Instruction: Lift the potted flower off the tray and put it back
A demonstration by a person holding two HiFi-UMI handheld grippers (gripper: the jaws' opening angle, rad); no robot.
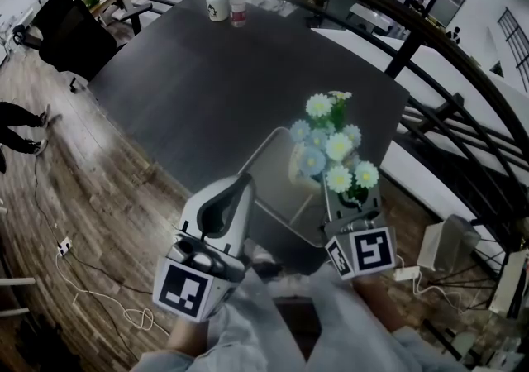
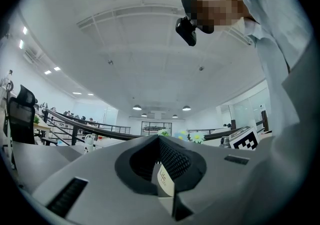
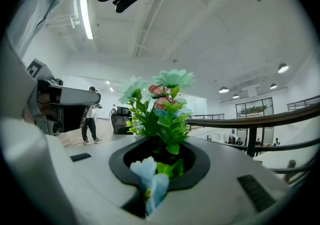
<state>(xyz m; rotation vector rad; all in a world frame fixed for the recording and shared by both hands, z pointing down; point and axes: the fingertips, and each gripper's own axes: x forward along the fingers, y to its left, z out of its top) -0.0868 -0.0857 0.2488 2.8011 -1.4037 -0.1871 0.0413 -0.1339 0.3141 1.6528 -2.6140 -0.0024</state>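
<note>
potted flower [image 1: 335, 147]: upright, stem axis vertical, blooms up; over right side of tray [image 1: 279, 188], contact unclear
right gripper [image 1: 354, 212]: jaws pinching potted flower at base
left gripper [image 1: 244, 182]: jaws clamped on cream printed tab [image 2: 165, 179], at tray's left edge
tray: on table [image 1: 207, 73], near corner

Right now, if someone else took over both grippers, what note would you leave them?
Left gripper: at the tray edge, jaws closed on a thin printed strip; I cannot tell whether that strip belongs to the tray.
Right gripper: shut on the potted flower, gripping among leaves and blooms; the pot itself is hidden.
Place: the flower is over the tray's right side; its height above it cannot be judged.
Done: flower gripped, apparently lifted.
Left: lower it onto the tray, then release.
</note>
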